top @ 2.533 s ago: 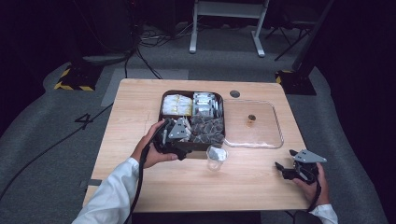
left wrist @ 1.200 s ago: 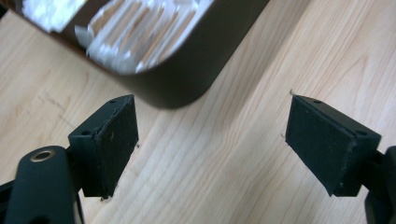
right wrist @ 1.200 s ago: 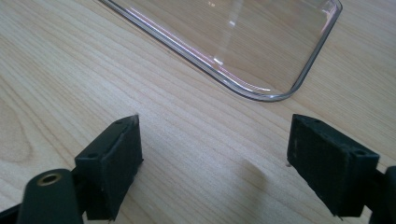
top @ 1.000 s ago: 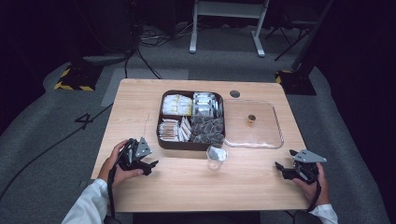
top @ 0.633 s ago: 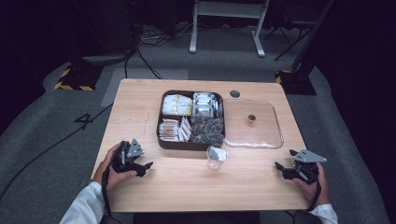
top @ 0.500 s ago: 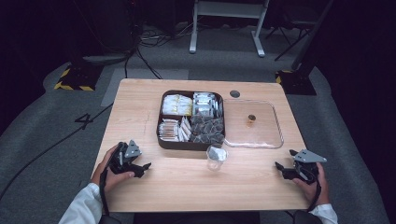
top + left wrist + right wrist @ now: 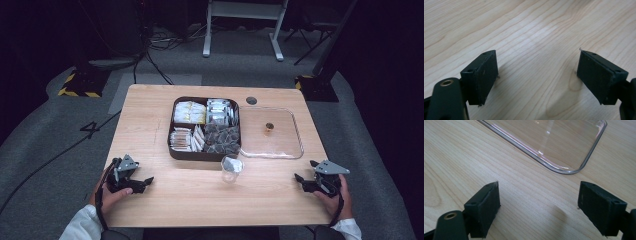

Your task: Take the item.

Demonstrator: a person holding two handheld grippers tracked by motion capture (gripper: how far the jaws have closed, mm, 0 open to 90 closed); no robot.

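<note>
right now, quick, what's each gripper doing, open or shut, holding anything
Left gripper: open, nothing between its jaws, bare table under it.
Right gripper: open, holding nothing, pointing toward the clear lid.

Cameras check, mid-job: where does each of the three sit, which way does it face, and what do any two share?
High view: above the person's side, looking forward and down on the table; both hands enter from the bottom, left claw and right claw.
Left gripper view: rides the left claw, looking along its open jaws at bare wood.
Right gripper view: rides the right claw, jaws open, facing the clear lid.
Shared: the clear lid appears in the high view and right gripper view.
</note>
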